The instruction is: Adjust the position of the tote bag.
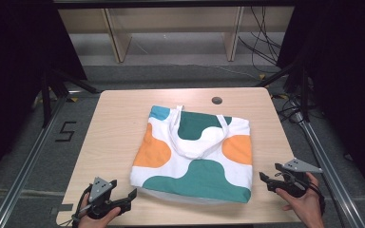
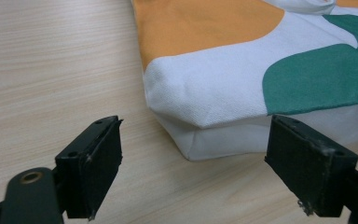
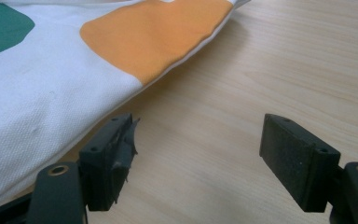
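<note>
tote bag (image 1: 195, 154) flat on table (image 1: 119, 128), handles folded on top; left gripper (image 2: 193, 158), right gripper (image 3: 198, 154) jaws apart, gripping nothing.

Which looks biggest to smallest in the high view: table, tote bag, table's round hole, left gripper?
1. Table, largest.
2. Tote bag, covering much of the tabletop's middle.
3. Left gripper, open at the near left edge; it sits nearer the camera, so it looks somewhat enlarged.
4. Round hole, smallest, near the far edge.

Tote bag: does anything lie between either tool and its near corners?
Nothing visible does. Bare table lies between the open left tool and the tote bag corner ahead of it. The open right tool sits beside the bag's edge, apart from it.
</note>
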Demonstrator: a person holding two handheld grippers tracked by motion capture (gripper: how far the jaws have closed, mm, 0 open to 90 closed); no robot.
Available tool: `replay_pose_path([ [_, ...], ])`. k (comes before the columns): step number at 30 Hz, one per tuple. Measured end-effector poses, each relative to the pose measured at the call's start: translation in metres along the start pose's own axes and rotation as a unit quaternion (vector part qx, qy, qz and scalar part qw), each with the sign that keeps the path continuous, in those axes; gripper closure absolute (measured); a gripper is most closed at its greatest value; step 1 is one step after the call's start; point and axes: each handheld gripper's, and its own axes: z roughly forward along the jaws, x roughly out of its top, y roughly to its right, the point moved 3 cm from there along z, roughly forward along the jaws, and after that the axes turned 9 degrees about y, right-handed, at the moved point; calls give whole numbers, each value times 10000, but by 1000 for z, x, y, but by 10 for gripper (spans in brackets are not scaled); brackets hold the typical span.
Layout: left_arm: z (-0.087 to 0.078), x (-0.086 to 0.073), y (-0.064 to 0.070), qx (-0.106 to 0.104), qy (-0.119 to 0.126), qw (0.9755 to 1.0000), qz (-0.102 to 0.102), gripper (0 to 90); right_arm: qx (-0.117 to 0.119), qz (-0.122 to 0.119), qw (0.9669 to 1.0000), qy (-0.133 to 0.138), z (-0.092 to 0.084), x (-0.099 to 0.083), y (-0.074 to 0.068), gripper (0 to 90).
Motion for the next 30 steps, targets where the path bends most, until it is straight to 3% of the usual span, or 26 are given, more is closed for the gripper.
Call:
replay_pose_path([
  [3, 0, 0, 0, -22, 24, 10000, 2, 182, -16, -70, 10000, 16, 1, 0, 0, 273],
  [4, 0, 0, 0, -12, 9, 10000, 24, 189, 47, -196, 9998, 74, 1, 1, 2, 273],
  [12, 3, -1, 2, -82, -19, 9998, 179, 280, 78, -234, 9996, 165, 0, 3, -1, 273],
  [13, 4, -1, 2, -114, -5, 9998, 177, 290, 114, -321, 9991, 250, -1, 5, -1, 274],
  [16, 5, -1, 2, -106, -47, 9997, 219, 293, 117, -217, 9994, 236, -1, 5, -4, 274],
  [22, 14, -1, 2, -139, -109, 9997, 164, 311, 171, -228, 9994, 182, -1, 6, -6, 274],
  [23, 15, 0, 4, -164, -80, 9998, 112, 322, 148, -289, 9993, 192, 0, 5, -5, 274],
  [28, 19, 1, 5, -288, -143, 9991, 279, 383, 165, -255, 9994, 187, 0, 5, -4, 274],
  [30, 23, 0, 6, -336, -163, 9991, 219, 425, 148, -255, 9994, 202, 1, 5, -6, 274],
])
